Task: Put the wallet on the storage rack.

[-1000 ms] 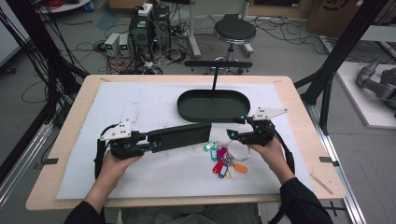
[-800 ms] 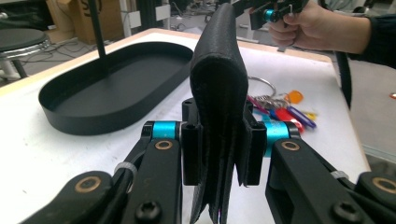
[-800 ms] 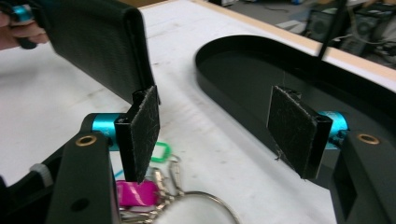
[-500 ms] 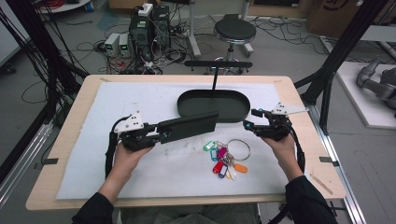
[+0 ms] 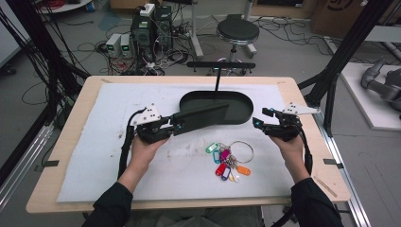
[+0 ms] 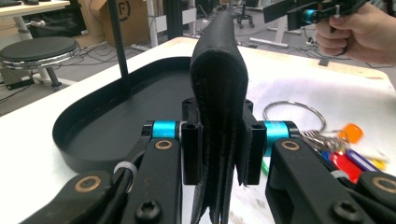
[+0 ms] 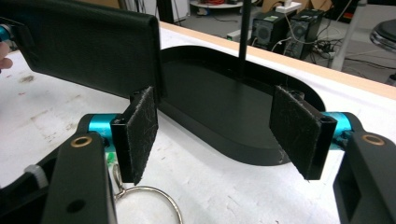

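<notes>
Black wallet (image 5: 201, 118) clamped in left gripper (image 5: 172, 126), above tray (image 5: 243, 116)

Black sleeves (image 5: 309, 203) are worn. Each black gripper (image 5: 156, 130) is fitted with cyan collars, brass-coloured screws, felt-faced jaws, a grey three-cornered plate.

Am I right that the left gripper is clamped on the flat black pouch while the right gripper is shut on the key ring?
Not quite. The left gripper does clamp the flat black pouch, but the right gripper is open, holding nothing, as the right gripper view shows; the metal key ring lies on the table.
</notes>
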Demonstrator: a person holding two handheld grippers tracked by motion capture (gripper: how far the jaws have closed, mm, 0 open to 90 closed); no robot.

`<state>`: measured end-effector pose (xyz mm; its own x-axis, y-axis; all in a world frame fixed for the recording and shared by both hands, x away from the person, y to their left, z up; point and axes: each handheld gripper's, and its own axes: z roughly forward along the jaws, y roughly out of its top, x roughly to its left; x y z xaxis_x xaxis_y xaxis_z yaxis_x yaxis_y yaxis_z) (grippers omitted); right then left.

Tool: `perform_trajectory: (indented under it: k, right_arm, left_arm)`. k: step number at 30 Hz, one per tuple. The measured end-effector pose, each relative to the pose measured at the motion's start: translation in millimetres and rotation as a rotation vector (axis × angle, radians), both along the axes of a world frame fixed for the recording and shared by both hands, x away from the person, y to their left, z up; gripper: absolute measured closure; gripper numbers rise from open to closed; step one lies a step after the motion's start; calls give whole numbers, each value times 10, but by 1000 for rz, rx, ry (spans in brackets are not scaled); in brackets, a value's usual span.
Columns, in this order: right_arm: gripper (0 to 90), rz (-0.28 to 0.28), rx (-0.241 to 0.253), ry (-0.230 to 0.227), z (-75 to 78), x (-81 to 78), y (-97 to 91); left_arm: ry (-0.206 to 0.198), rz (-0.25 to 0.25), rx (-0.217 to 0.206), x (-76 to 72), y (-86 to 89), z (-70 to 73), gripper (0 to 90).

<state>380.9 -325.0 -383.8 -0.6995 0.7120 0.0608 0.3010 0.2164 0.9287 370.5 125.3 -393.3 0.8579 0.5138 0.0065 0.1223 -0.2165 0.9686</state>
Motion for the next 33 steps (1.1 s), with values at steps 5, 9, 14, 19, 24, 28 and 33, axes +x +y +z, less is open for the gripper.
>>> perform_trajectory:
  k: [5, 9, 14, 19, 24, 28, 33]
  right_arm:
    - [331, -20, 12, 0, 8, -3, -44]
    - [331, -28, 16, -5, 13, -6, -66]
    - [331, -36, 18, -3, 15, -7, -88]
    - [331, -39, 24, -5, 18, -10, -94]
    - [331, -42, 25, -6, 18, -7, -103]
    - [331, -43, 25, -6, 17, -6, -102]
    - [332, -43, 27, -2, 17, -8, -100]
  left_arm:
    - [-6, 13, -13, 118, -134, 1, 750]
    - [-5, 22, -24, 210, -220, -7, 749]
    - [-4, 45, -14, 362, -350, -16, 750]
    - [0, 59, 0, 448, -416, -32, 750]
    - [1, 79, 6, 566, -495, -50, 749]
    - [2, 83, -8, 657, -551, -71, 749]
    - [11, 79, -6, 765, -659, -99, 750]
